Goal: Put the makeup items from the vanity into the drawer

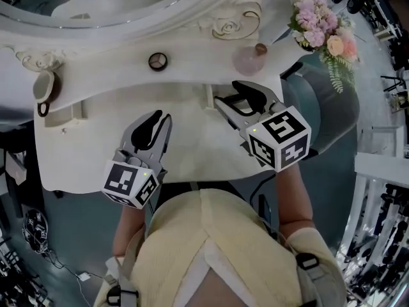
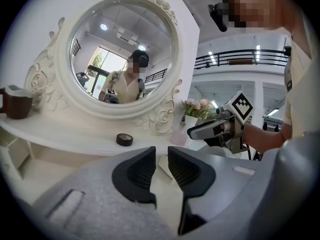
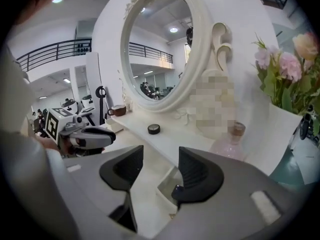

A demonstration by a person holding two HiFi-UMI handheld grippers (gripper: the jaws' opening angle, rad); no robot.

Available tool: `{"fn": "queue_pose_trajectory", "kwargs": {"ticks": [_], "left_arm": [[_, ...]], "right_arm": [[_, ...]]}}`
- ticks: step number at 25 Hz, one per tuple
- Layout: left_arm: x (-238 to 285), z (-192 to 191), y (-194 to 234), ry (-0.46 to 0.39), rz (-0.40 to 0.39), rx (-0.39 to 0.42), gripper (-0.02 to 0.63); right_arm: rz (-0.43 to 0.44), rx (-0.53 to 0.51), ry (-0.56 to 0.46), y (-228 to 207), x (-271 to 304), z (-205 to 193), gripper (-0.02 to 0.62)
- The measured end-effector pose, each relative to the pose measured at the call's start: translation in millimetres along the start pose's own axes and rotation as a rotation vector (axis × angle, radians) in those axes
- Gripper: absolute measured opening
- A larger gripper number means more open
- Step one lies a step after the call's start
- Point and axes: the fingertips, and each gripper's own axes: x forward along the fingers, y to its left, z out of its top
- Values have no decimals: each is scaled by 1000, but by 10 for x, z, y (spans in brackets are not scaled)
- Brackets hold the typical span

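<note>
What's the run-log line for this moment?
left gripper: open, empty | right gripper: open, empty | drawer: open | small round jar, pink bottle: on vanity shelf, untouched

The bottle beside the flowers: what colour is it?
Pale pink bottle with a brown stopper; right gripper view shows it best.

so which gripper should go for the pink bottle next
Right. The pink bottle stands at the shelf's right end, just ahead of the right gripper, whose jaws are apart and empty. The left gripper hovers further left, in line with the small dark round pot instead.
</note>
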Motion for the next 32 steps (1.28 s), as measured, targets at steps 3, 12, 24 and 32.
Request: {"fn": "queue_pose_trajectory", "kwargs": {"ticks": [3,12,24,32], "left_arm": [[-146,45,120,-21,46,-5,71],[-560,139,417,-68,161,-15,71],[-923,168,840,-84,280,-11,71],[-1013,137,1036,-75,312,-31,71]], "right_arm": [[9,-24,-61,90,38,178,225],[48,-110,-106,398,428,538,239],[79,-158,-1,539,1219,585,264],[64,-141,84,472,1626,519,275]]}}
